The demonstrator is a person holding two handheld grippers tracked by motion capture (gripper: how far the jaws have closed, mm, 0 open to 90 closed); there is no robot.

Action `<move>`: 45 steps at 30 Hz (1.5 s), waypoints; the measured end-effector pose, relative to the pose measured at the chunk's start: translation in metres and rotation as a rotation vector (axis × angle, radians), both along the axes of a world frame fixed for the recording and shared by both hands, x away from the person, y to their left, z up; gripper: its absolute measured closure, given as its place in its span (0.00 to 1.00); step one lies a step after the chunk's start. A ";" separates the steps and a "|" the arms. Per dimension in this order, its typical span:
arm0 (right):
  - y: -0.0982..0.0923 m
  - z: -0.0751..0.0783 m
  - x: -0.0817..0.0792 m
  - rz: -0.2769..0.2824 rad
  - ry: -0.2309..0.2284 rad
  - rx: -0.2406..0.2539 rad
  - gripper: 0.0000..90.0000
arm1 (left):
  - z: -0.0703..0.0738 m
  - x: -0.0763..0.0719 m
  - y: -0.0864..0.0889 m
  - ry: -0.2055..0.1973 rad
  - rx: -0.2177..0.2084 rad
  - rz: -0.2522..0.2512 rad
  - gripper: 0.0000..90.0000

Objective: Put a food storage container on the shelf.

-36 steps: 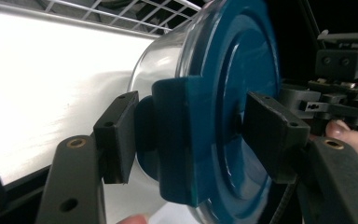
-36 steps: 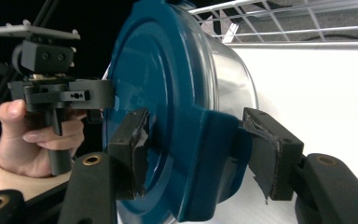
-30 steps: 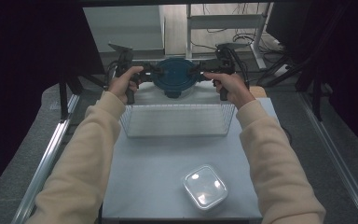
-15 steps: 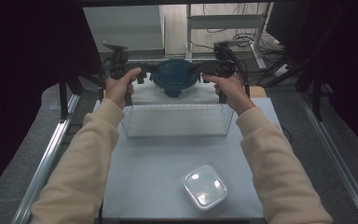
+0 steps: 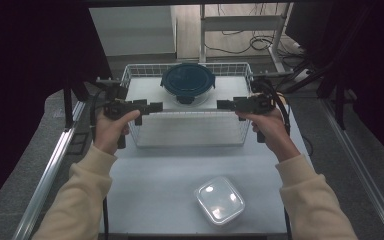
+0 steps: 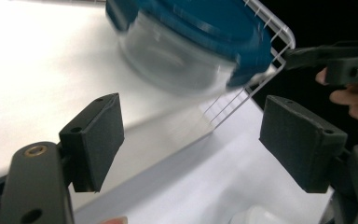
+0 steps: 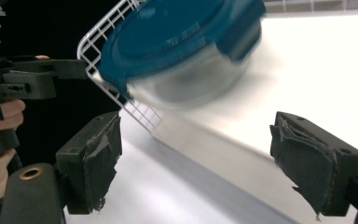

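Left gripper [image 5: 156,107] and right gripper [image 5: 223,104] level, tips facing inward over wire basket [image 5: 190,136], jaws just opened wide, empty; blue-lidded glass container [image 5: 187,81] sits inside basket's far end

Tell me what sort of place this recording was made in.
Probably a lab or workshop data-collection bench, not a kitchen: a white table in a metal frame, dark screens at the sides, loose cables on the floor behind.

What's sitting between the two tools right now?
In the high view, only the near top rail of the white wire basket spans the gap between the left tool and the right tool. The blue-lidded round container sits beyond it.
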State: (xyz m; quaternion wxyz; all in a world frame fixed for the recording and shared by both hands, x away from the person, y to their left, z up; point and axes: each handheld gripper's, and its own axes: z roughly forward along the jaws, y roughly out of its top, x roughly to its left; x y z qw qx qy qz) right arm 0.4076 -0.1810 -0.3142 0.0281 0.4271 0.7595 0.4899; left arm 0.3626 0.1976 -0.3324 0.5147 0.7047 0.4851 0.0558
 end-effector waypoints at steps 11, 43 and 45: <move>-0.030 -0.044 -0.054 0.017 -0.082 -0.078 0.24 | -0.062 -0.055 0.011 -0.009 0.059 0.010 0.23; -0.070 -0.131 -0.124 -0.056 -0.050 -0.200 0.33 | -0.134 -0.104 0.019 0.051 0.161 0.032 0.25; -0.069 -0.133 -0.124 -0.057 -0.045 -0.207 0.34 | -0.136 -0.104 0.017 0.056 0.168 0.016 0.25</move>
